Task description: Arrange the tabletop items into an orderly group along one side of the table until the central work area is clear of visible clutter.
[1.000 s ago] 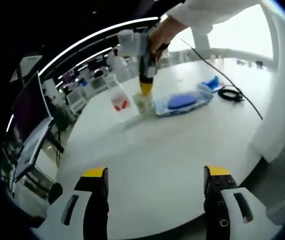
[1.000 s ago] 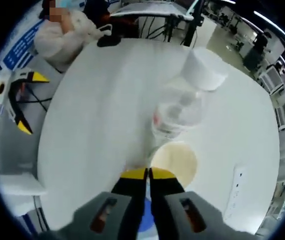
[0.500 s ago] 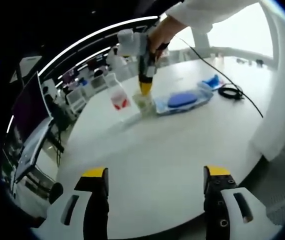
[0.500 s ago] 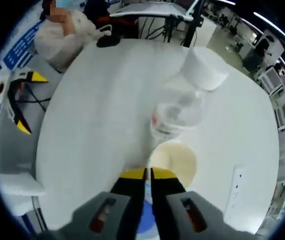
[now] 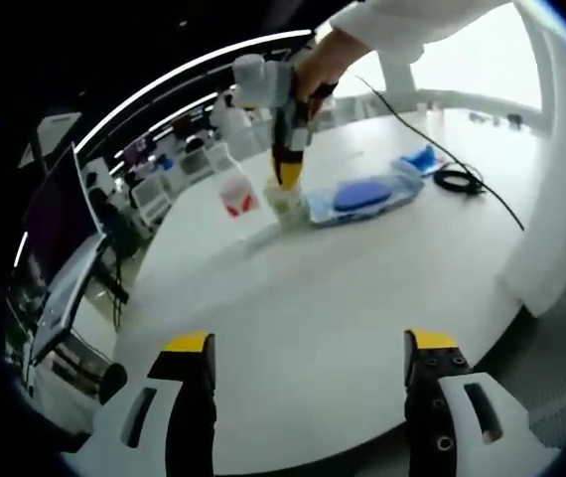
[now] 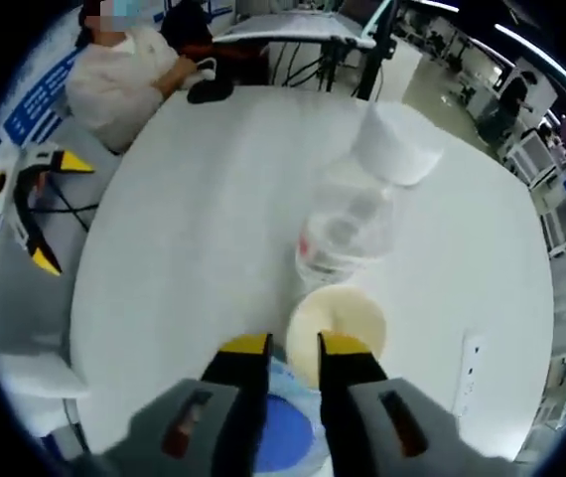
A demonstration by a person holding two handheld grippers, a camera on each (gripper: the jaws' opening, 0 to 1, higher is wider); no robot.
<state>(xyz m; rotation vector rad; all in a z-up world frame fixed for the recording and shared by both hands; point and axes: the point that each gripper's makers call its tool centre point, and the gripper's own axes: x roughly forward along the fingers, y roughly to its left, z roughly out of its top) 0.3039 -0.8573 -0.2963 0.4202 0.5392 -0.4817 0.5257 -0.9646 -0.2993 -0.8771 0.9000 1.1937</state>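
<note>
- My left gripper (image 5: 308, 360): jaws wide apart, holding nothing, above the bare near tabletop (image 5: 362, 278).
- My right gripper (image 6: 293, 346): jaws slightly parted, empty — over the cream cup (image 6: 340, 320), just beside the clear bottle (image 6: 357, 214) and blue-centred packet (image 5: 362, 201).

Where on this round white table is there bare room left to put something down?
The near half of the table, between the left gripper and the items, is bare. So is the stretch beyond the clear bottle, toward the seated person. It is crowded where the bottle, the small cup and the blue-and-clear packet cluster under the right gripper.
</note>
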